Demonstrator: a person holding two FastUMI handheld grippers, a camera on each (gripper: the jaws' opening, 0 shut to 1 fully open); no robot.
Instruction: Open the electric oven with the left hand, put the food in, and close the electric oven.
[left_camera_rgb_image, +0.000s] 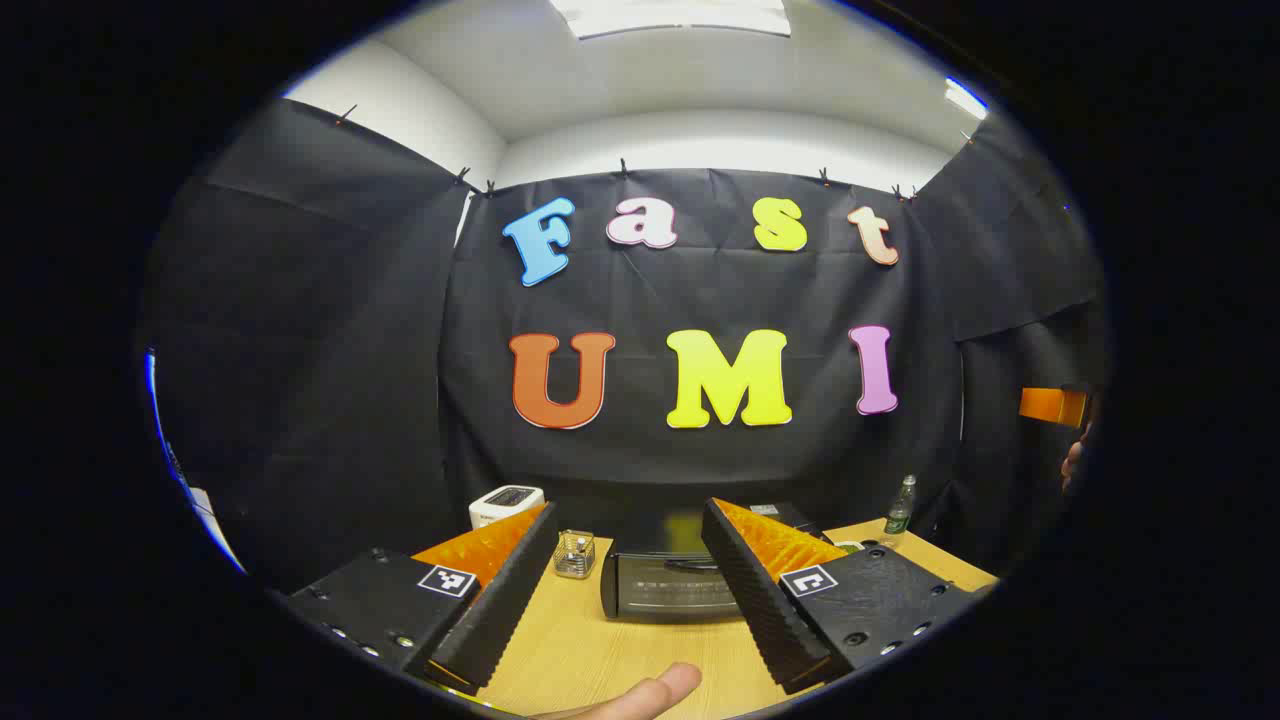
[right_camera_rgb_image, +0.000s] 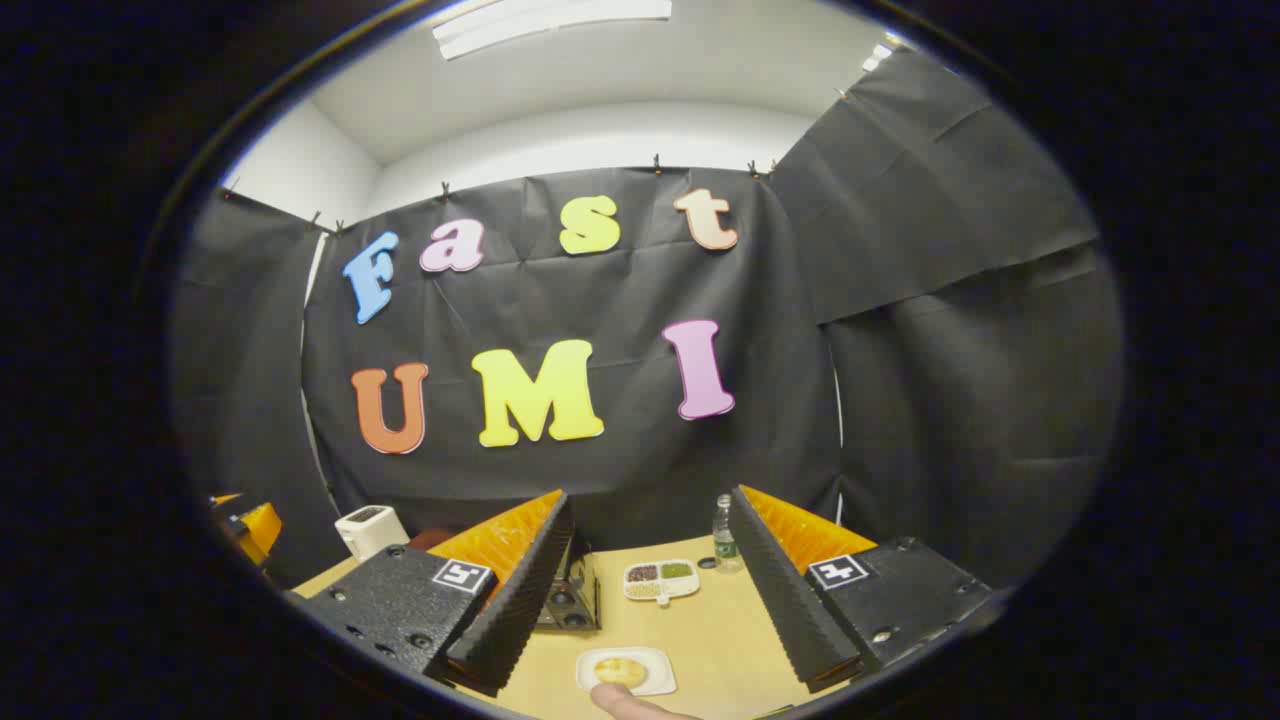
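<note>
While the left gripper (left_camera_rgb_image: 628, 590) hangs with its jaws spread wide and nothing between them, the left gripper view shows the electric oven (left_camera_rgb_image: 665, 582) shut on the wooden table (left_camera_rgb_image: 590, 650) straight ahead, with a white toaster (left_camera_rgb_image: 505, 505), a small clear holder (left_camera_rgb_image: 574, 555) and a green-capped bottle (left_camera_rgb_image: 899, 510) whose label is too small to read. From the right gripper view, the right gripper (right_camera_rgb_image: 650, 600) is likewise wide open and empty above the food (right_camera_rgb_image: 620, 670) on its white plate (right_camera_rgb_image: 627, 671), which lies near the table's front edge, with a divided dish (right_camera_rgb_image: 660, 580) behind it; no brand writing is legible.
</note>
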